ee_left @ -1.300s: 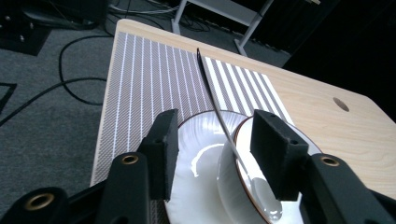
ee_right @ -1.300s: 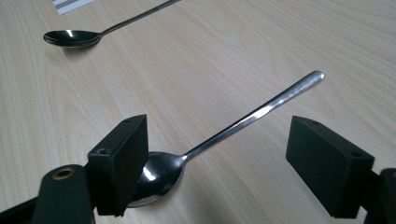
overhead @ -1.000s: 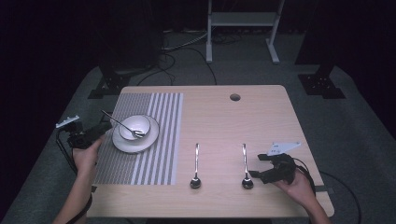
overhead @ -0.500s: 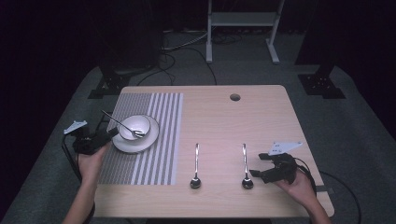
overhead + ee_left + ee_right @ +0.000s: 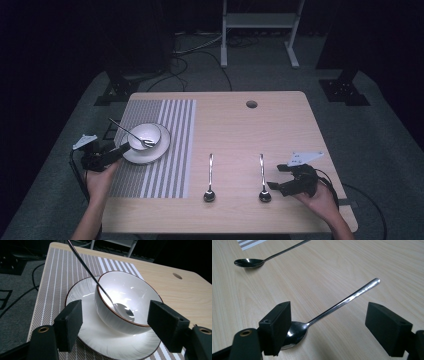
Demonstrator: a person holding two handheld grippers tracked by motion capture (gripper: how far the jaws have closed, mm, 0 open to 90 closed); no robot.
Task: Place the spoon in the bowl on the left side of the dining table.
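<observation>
Left tongs [image 5: 121, 148] open, jaws wide apart, holding nothing. In the left gripper view the bowl [image 5: 126, 301] sits just ahead of the two jaws and roughly centred in the gap between them, near side of the bowl close to the jaw tips; can't tell if anything touches. Bowl stands on a plate [image 5: 85, 325], plate on the striped mat [image 5: 57, 272]. Spoon in bowl [image 5: 100, 288]: its head lies in the bowl's bottom, handle leans over the rim up and away from the tongs. In the high view the tongs' tip is at the plate's near-left edge.

Right tongs [image 5: 274, 185] open too, wide, gripping nothing. Right spoon [image 5: 332, 308] lies flat on the counter [image 5: 352, 262], in the gap between the jaws. Its head is just beside the left-hand jaw in the right gripper view, partly hidden behind it; handle runs diagonally away from the tongs, toward the other jaw's side but clear of it. Contact between head and jaw: can't tell.

Second spoon [image 5: 209, 177] lies on the counter between the mat and the right spoon, parallel to it, head at the near end, well apart from both tongs.
</observation>
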